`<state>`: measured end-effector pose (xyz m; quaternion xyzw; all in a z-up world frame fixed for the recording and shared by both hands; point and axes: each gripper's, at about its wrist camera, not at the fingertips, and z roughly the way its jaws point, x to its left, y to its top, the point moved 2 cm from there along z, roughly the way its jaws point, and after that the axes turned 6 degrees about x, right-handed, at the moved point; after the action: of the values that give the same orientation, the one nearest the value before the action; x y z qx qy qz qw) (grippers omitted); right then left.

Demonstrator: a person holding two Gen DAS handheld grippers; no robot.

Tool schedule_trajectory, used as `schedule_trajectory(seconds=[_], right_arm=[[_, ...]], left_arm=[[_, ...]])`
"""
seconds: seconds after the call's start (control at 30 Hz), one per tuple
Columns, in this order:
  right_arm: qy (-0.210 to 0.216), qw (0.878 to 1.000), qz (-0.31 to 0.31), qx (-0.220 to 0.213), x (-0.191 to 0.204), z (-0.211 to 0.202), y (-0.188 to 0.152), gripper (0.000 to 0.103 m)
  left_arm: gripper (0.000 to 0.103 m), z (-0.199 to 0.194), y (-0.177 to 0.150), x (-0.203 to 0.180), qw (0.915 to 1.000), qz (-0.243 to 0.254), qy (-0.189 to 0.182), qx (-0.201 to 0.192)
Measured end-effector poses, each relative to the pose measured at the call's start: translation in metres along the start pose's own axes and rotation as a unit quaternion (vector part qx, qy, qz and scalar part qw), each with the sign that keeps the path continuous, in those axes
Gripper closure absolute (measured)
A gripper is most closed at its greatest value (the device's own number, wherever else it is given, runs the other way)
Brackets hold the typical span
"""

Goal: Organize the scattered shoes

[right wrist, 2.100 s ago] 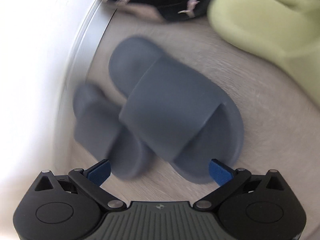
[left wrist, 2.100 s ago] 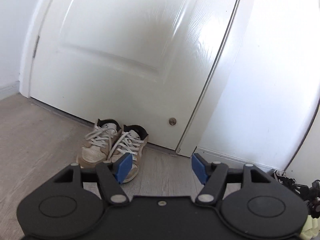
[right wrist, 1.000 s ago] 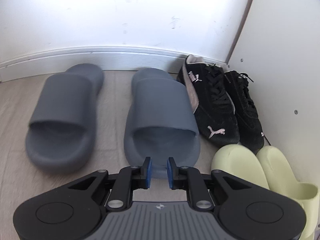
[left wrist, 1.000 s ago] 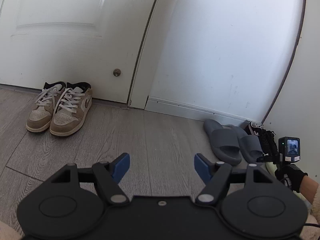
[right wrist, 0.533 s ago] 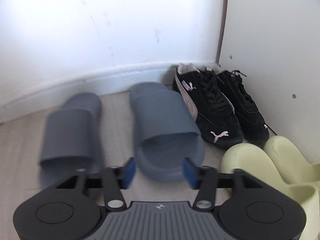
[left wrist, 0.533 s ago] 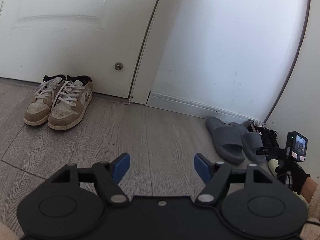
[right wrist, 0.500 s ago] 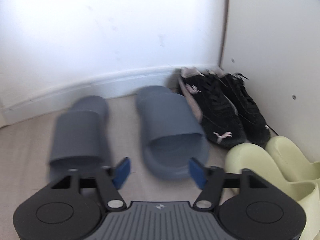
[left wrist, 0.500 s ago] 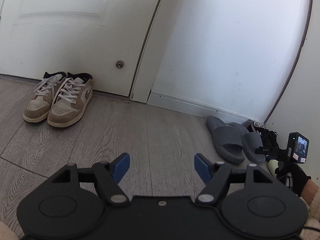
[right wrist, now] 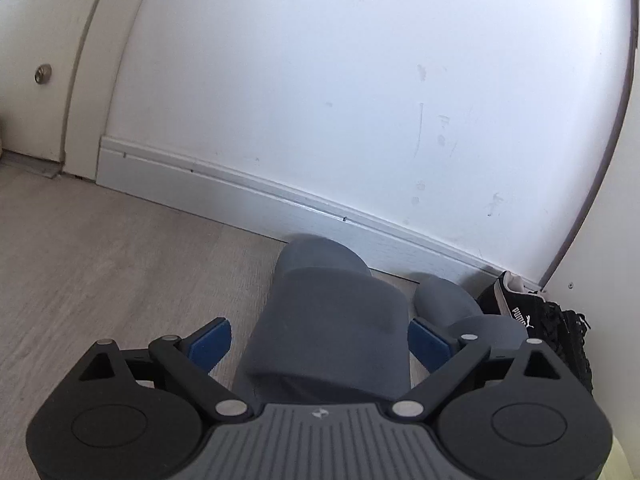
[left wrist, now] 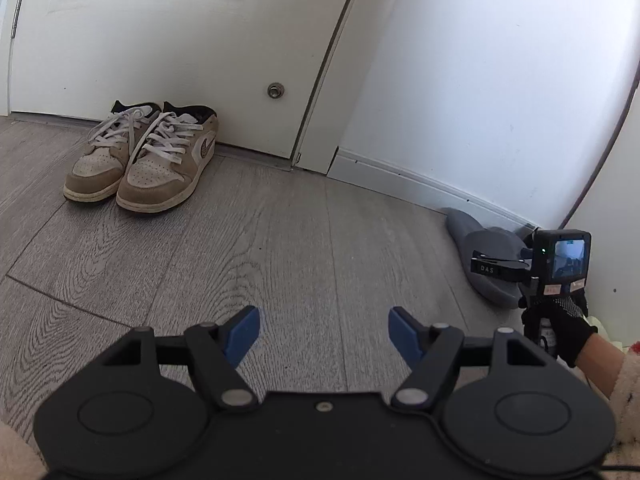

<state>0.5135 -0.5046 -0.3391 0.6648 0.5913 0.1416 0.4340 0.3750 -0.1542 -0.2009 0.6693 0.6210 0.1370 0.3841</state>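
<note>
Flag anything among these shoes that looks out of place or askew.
Nothing stands out. The tan sneakers sit side by side against the door. The grey slides and black sneakers line the baseboard. The right hand-held gripper is open around the nearer slide; the left hand-held gripper is open and empty.

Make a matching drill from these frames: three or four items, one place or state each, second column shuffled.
Items:
1. tan sneakers
2. grey slide
3. black sneakers
4. left gripper

Places/states:
a. in the corner, right of the slides
b. open over bare floor
c. against the door
d. between the right gripper's open fingers

Pairs: 1-c, 2-d, 3-a, 4-b
</note>
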Motion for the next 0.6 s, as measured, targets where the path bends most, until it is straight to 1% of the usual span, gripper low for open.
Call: schedule_trajectory(seconds=[0.1, 0.27, 0.3, 0.37, 0.4, 0.43, 0.5, 0.6], right_arm=[[0.001, 1.0, 0.022, 0.007, -0.011, 0.006, -0.002, 0.005], [-0.024, 0.999, 0.037, 0.018, -0.032, 0.014, -0.011, 0.005], [-0.024, 0.999, 0.043, 0.019, -0.037, 0.015, -0.013, 0.004], [-0.003, 0.997, 0.072, 0.029, -0.047, 0.018, -0.014, 0.004], [-0.001, 0.996, 0.078, 0.031, -0.049, 0.018, -0.014, 0.004], [-0.006, 0.997, 0.072, 0.033, -0.047, 0.018, -0.014, 0.004], [-0.012, 0.996, 0.079, 0.031, -0.045, 0.018, -0.016, 0.005], [-0.027, 0.994, 0.098, 0.042, -0.045, 0.018, -0.016, 0.005]], left_arm=[[0.031, 0.002, -0.001, 0.001, 1.0, 0.001, 0.004, 0.002], [0.031, 0.009, -0.003, 0.004, 0.9999, -0.01, -0.001, 0.011], [0.031, 0.009, -0.003, 0.004, 0.9999, -0.009, -0.001, 0.012], [0.031, 0.009, -0.004, 0.004, 0.9999, -0.008, -0.001, 0.011], [0.031, 0.009, -0.004, 0.004, 0.9999, -0.008, -0.001, 0.011], [0.031, 0.008, -0.004, 0.004, 0.9999, -0.01, -0.001, 0.01], [0.031, 0.008, -0.004, 0.004, 0.9999, -0.014, -0.002, 0.009], [0.031, 0.008, -0.004, 0.006, 0.9997, -0.022, -0.005, 0.01]])
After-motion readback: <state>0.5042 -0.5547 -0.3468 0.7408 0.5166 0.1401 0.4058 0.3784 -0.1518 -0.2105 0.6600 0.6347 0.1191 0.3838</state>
